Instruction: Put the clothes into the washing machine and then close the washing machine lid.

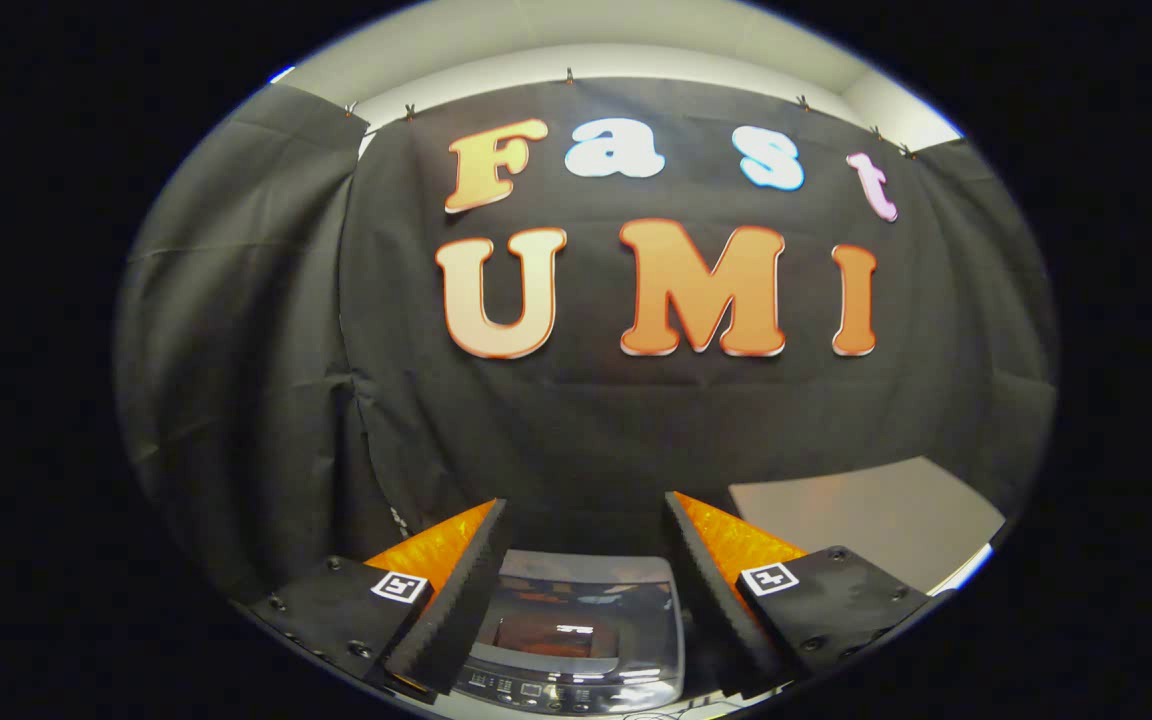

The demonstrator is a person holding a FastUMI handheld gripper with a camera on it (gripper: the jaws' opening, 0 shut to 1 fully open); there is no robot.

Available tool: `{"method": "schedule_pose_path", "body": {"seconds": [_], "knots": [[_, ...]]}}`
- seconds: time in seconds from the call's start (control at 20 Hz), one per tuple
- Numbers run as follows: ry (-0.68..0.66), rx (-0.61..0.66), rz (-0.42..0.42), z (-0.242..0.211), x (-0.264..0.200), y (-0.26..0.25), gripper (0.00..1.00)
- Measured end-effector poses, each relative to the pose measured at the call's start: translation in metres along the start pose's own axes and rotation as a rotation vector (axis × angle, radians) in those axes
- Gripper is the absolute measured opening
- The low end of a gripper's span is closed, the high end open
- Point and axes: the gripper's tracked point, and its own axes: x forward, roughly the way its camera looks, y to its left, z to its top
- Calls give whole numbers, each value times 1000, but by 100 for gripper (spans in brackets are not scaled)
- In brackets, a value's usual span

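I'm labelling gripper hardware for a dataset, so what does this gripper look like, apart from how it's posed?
The gripper has two wedge-shaped fingers that narrow toward their tips, with ribbed, toothed inner faces. Behind each sits a flat black plate fastened with dark screws. Each plate carries a small square black-and-white marker. No cables are visible.

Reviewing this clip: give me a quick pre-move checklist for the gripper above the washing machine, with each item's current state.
1. Gripper fingers open and holding nothing: ok.
2. Washing machine lined up between the fingers, below them: ok.
3. Washing machine lid open for loading: not ok, it looks closed with its glossy window facing up.
4. Clothes located: cannot tell.
5. Grey table beside the machine, beyond the right finger, free of obstacles: ok on the visible part.
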Motion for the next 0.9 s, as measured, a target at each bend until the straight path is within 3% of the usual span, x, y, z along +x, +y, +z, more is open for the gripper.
{"method": "schedule_pose_path", "body": {"seconds": [0.15,0.5,0.9], "knots": [[-69,-21,-33,35,-40,-26,98],[-121,-36,-139,67,-115,-100,98],[-164,-12,-177,88,-150,-157,98]]}}
